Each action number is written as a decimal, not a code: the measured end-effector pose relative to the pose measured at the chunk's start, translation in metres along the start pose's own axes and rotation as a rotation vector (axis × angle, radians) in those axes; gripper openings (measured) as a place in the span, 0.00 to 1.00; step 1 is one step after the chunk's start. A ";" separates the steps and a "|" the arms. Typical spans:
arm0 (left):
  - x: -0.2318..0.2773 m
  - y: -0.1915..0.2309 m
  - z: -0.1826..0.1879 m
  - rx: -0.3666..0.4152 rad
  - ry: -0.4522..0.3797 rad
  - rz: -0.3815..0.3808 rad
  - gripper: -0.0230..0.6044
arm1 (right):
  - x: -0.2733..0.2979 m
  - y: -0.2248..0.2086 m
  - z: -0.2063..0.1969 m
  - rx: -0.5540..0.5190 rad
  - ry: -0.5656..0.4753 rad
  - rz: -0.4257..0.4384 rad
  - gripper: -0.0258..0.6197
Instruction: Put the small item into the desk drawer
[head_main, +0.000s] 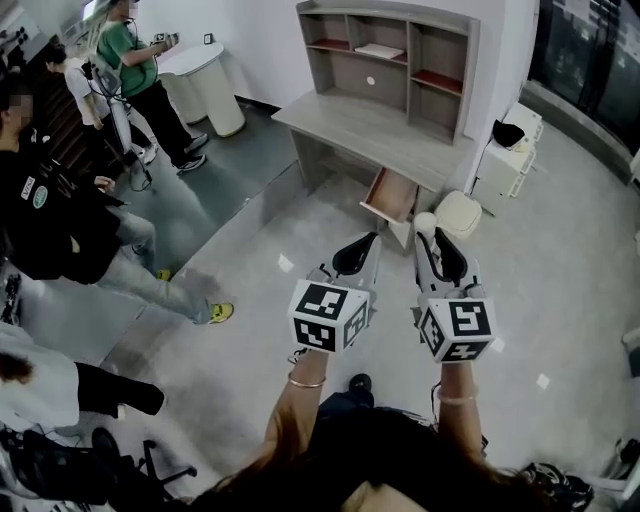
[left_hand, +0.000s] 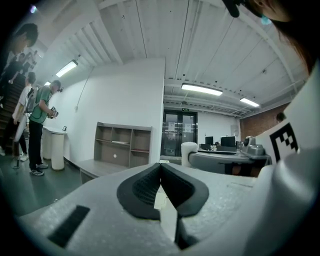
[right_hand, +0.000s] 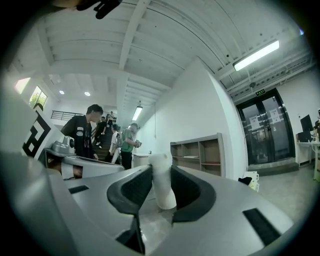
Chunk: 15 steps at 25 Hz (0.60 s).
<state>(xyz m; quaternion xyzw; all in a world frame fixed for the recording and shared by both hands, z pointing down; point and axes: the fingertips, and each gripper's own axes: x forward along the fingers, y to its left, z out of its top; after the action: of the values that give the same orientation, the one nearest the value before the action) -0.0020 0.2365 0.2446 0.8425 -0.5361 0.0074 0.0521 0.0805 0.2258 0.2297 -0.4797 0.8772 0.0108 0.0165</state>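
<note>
Holding a small white item (right_hand: 162, 186) tight between its 2 fingers, the right gripper (right_hand: 161, 170) points level in the lower middle of the head view. The left gripper (left_hand: 161, 167) beside it has its fingers clenched tip to tip. The drawer (head_main: 392, 195) is open under the tabletop (head_main: 340, 125), higher in the frame and apart from both grippers. People (head_main: 140, 70) stand at the upper left.

Open-plan office, part test space; grey desk (head_main: 340, 125) with shelf hutch (head_main: 390, 50) against far white wall; glossy pale floor (head_main: 580, 270); bare ribbed ceiling, tube lights (left_hand: 201, 89); glass double doors (left_hand: 178, 134) under exit sign (left_hand: 185, 109); monitors (left_hand: 228, 141) on far-right desks; onlookers (head_main: 135, 60) far left.
</note>
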 end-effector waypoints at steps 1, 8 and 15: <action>0.003 0.005 0.001 0.000 0.002 -0.004 0.06 | 0.006 0.001 0.000 0.000 0.001 -0.002 0.21; 0.025 0.044 0.003 -0.013 0.005 -0.034 0.06 | 0.048 0.006 0.000 -0.012 0.004 -0.029 0.21; 0.055 0.064 0.000 -0.030 0.021 -0.074 0.06 | 0.080 -0.001 -0.006 -0.023 0.024 -0.056 0.21</action>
<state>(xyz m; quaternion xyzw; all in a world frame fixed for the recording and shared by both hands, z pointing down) -0.0367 0.1595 0.2532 0.8608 -0.5039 0.0065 0.0705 0.0385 0.1579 0.2325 -0.5042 0.8635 0.0147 0.0009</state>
